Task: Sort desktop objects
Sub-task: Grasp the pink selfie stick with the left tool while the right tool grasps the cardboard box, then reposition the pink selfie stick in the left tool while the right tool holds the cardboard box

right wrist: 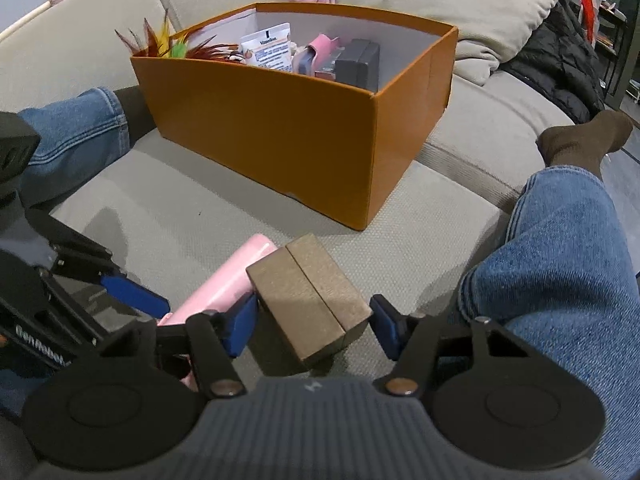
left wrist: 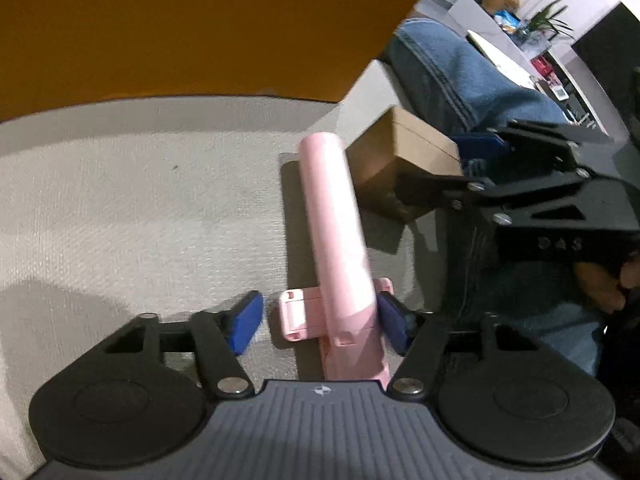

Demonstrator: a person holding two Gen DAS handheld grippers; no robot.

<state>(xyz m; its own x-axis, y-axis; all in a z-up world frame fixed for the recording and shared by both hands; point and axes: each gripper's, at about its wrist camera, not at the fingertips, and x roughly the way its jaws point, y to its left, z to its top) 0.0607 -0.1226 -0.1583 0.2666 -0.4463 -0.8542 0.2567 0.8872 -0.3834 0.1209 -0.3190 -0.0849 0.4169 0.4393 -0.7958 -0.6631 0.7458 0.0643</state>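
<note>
A pink stick-shaped gadget (left wrist: pixel 334 232) with a folding clamp at its base lies on the grey sofa cushion. My left gripper (left wrist: pixel 320 324) is open around its base; the right pad touches it, the left pad stands apart. A small brown box (right wrist: pixel 310 300) lies beside the pink gadget (right wrist: pixel 224 284). My right gripper (right wrist: pixel 310 328) is open with a finger on each side of the brown box, also seen in the left wrist view (left wrist: pixel 400 160). The orange storage box (right wrist: pixel 288 128) stands further back on the cushion, holding several items.
The person's jeans-clad legs (right wrist: pixel 560 272) lie on both sides of the cushion. A beige pillow (right wrist: pixel 460 4) and a black jacket (right wrist: pixel 560 68) sit behind the orange box. The orange box wall (left wrist: pixel 180 28) fills the top of the left wrist view.
</note>
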